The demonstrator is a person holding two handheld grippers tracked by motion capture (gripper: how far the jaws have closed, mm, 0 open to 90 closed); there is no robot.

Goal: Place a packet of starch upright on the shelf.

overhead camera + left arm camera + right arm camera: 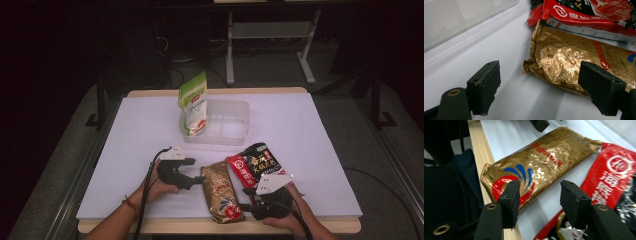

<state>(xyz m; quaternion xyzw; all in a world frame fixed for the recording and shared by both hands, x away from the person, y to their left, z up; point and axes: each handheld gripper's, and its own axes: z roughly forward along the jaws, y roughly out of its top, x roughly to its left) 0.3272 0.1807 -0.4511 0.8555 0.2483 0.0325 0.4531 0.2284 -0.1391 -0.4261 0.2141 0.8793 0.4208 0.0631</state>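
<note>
While gold pouch [222, 198] lies lengthwise near table's front edge, left gripper [198, 179], jaws spread & empty, sits just beside its far end; right gripper [248, 198], also spread, flanks its near end.

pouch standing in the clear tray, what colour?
Green top and white below on the pouch, with a yellowish picture low on its front. It stands in the clear tray. Best in the high view.

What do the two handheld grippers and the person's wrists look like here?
Both the left gripper and the right gripper are black, each with a pale grey three-cornered plate on top, a black trailing cable and brass-coloured rivets. A red cord bracelet circles the left wrist.
</note>
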